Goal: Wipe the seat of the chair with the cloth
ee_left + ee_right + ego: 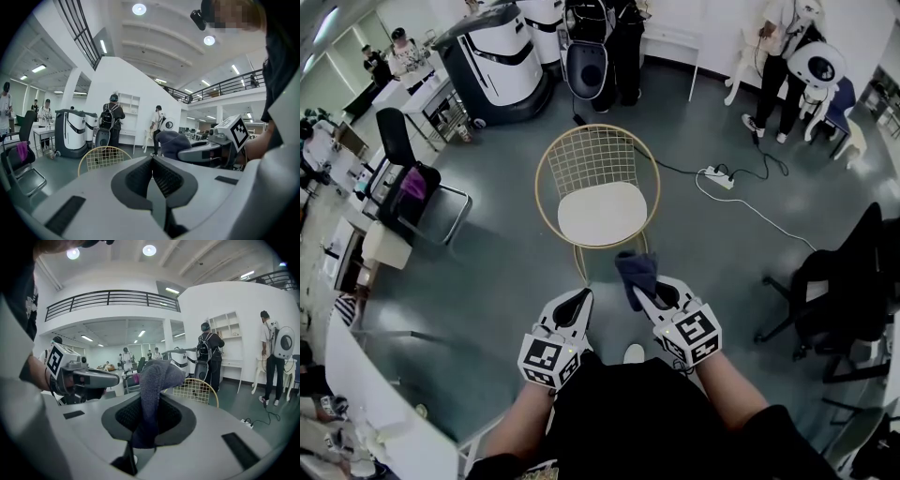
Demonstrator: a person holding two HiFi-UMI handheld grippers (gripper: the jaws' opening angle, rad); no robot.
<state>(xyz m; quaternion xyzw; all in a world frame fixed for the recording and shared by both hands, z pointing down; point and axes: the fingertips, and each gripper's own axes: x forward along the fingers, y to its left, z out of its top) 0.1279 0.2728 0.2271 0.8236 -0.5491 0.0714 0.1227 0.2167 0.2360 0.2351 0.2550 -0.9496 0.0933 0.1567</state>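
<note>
While we pinch the cloth in the right gripper, seat lies ahead-left of it; left gripper pressed together.

Your left gripper and right gripper have smooth pale grey shells with a rounded nose. Inside each jaw there is a dark ribbed pad. Each gripper carries a white cube with black square markers. You wear a black top and a white shoe
</note>
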